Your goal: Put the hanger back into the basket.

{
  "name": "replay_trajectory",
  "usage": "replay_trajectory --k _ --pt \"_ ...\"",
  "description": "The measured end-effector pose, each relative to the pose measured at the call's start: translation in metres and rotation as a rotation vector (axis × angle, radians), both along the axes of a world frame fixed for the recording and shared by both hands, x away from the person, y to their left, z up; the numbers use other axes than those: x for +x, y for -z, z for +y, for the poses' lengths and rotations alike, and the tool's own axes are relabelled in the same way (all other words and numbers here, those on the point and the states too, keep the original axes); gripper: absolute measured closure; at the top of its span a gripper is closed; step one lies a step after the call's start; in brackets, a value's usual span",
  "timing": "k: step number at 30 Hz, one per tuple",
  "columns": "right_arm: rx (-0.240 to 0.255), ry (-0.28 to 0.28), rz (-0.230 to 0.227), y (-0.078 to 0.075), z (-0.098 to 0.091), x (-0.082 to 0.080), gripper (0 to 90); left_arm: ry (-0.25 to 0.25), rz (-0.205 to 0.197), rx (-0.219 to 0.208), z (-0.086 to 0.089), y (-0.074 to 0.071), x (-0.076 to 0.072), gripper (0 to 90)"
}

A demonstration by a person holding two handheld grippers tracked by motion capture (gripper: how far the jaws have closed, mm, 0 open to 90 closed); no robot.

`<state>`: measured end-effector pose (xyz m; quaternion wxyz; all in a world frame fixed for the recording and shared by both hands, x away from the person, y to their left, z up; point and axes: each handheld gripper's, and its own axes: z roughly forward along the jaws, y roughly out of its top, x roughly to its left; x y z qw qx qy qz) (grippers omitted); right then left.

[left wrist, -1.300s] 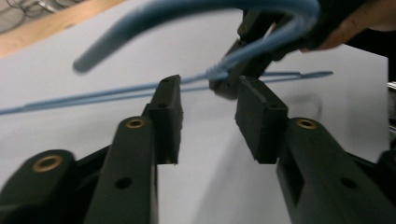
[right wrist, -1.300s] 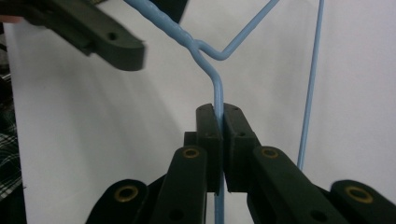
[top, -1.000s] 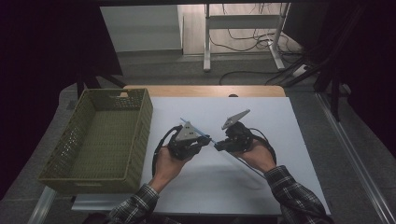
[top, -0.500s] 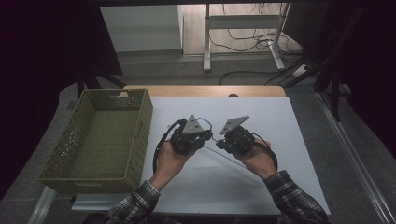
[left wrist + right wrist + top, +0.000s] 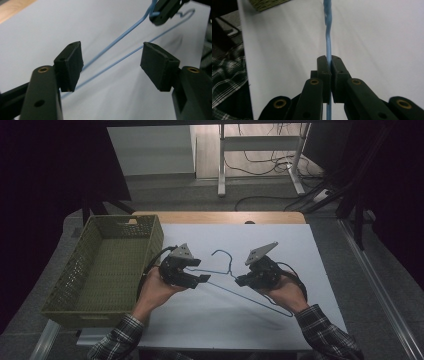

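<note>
A blue wire hanger [image 5: 260, 303] lies across the white table top between my two grippers. My right gripper [image 5: 239, 281] is shut on its wire near the hook, and the right gripper view shows the hanger [image 5: 328, 37] clamped between the pads of the right gripper [image 5: 329, 65]. My left gripper [image 5: 200, 270] sits at the hanger's left end. Its jaws have just been opening. In the left gripper view the hanger [image 5: 117, 39] runs between and beyond the wide-apart pads of the left gripper [image 5: 111, 60] without touching them. The right gripper [image 5: 165, 10] grips the hanger farther off.
An olive woven basket [image 5: 150, 245] stands at the table's left edge, close to my left hand, and its corner [image 5: 267, 3] shows in the right gripper view. The white sheet [image 5: 310, 250] ends at a wooden strip [image 5: 220, 217] at the back. Desk legs and cables lie beyond.
The left gripper's jaws have opened off the hanger wire, and that hand has drawn a little to the left. The right gripper keeps its grip.
</note>
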<state>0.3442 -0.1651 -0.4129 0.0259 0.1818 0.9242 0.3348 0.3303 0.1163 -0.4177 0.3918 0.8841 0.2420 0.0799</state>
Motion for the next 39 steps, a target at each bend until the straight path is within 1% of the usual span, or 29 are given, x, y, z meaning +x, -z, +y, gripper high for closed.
replay_trajectory --k 1,2,3,5,6,7,8,10,11,13,14,16,18,20,22,23,24,25,26,27,28,29,30,31,32,33,37,38,39 --pt "0.001 -0.012 0.009 0.000 0.000 -0.001 86.2 0.030 -0.001 0.016 0.000 0.000 0.001 39.8" --pt "0.001 -0.017 0.013 0.000 0.000 -0.001 86.1 0.064 0.003 0.020 -0.002 0.000 0.003 41.6" --pt "-0.001 -0.022 0.016 0.000 0.000 -0.002 86.2 0.082 0.000 0.036 -0.004 -0.001 0.004 43.1" --pt "-0.002 -0.034 0.022 -0.001 0.001 -0.002 86.1 0.138 0.017 0.060 -0.010 -0.001 0.007 46.8" --pt "-0.002 -0.039 0.024 -0.002 0.001 -0.003 86.1 0.150 0.018 0.071 -0.013 -0.001 0.007 47.5" --pt "0.001 -0.043 0.027 -0.002 0.001 -0.003 86.2 0.175 0.023 0.093 -0.018 -0.001 0.009 49.1" --pt "0.009 -0.053 0.033 -0.003 0.001 -0.003 86.1 0.186 0.025 0.101 -0.020 -0.001 0.010 52.6" --pt "0.012 -0.063 0.033 -0.003 0.001 -0.003 86.1 0.196 0.027 0.118 -0.024 0.000 0.011 54.8" --pt "0.013 -0.070 0.036 -0.003 0.001 -0.003 86.1 0.209 0.025 0.131 -0.027 0.001 0.013 57.2" --pt "0.011 -0.080 0.042 -0.003 0.002 -0.004 86.1 0.224 0.035 0.141 -0.030 0.001 0.014 61.6" --pt "0.011 -0.082 0.045 -0.003 0.002 -0.004 86.1 0.239 0.039 0.144 -0.031 0.001 0.015 63.8" --pt "0.011 -0.094 0.047 -0.003 0.002 -0.004 86.1 0.263 0.039 0.165 -0.034 0.001 0.016 69.1" --pt "0.011 -0.105 0.051 -0.003 0.002 -0.004 86.1 0.280 0.036 0.184 -0.037 0.001 0.015 74.3" --pt "0.000 -0.108 0.049 -0.002 0.002 -0.003 86.0 0.311 0.029 0.211 -0.039 0.001 0.013 78.4" --pt "-0.005 -0.107 0.047 -0.002 0.000 -0.002 85.7 0.337 0.030 0.219 -0.041 0.000 0.011 83.8" --pt "-0.014 -0.098 0.038 -0.002 0.000 -0.001 85.5 0.339 0.026 0.220 -0.043 -0.001 0.008 86.8" --pt "-0.019 -0.092 0.034 -0.002 -0.001 0.000 85.4 0.328 0.033 0.225 -0.044 -0.002 0.007 87.2" --pt "-0.017 -0.090 0.043 -0.002 -0.002 0.001 85.1 0.318 0.031 0.225 -0.045 -0.002 0.006 87.3" --pt "-0.013 -0.089 0.038 -0.001 -0.003 0.001 84.0 0.314 0.060 0.219 -0.045 -0.003 0.006 87.4" --pt "-0.012 -0.082 0.034 -0.001 -0.004 0.001 82.9 0.303 0.059 0.215 -0.045 -0.004 0.005 87.5" --pt "-0.010 -0.079 0.027 -0.002 -0.005 0.001 80.7 0.292 0.068 0.208 -0.046 -0.004 0.004 87.5" --pt "-0.007 -0.074 0.021 -0.002 -0.005 0.000 75.0 0.283 0.077 0.200 -0.046 -0.005 0.004 87.6" --pt "0.001 -0.060 0.012 -0.003 -0.006 -0.001 69.0 0.263 0.072 0.195 -0.045 -0.006 0.003 87.6" --pt "0.012 -0.045 -0.003 -0.004 -0.008 -0.001 63.3 0.253 0.089 0.179 -0.045 -0.007 0.003 87.6" --pt "0.019 -0.034 -0.016 -0.006 -0.009 -0.002 58.0 0.232 0.074 0.165 -0.043 -0.009 0.002 87.6" --pt "0.032 -0.012 -0.029 -0.008 -0.012 -0.002 52.2 0.222 0.083 0.159 -0.041 -0.010 0.002 87.6" --pt "0.085 0.051 -0.040 -0.014 -0.023 -0.002 37.2 0.145 0.087 0.103 -0.029 -0.015 0.003 87.6" --pt "0.101 0.072 -0.046 -0.015 -0.027 -0.003 33.7 0.140 0.093 0.101 -0.026 -0.016 0.004 87.6" --pt "0.111 0.083 -0.051 -0.016 -0.029 -0.004 31.6 0.123 0.089 0.093 -0.022 -0.017 0.004 87.6"
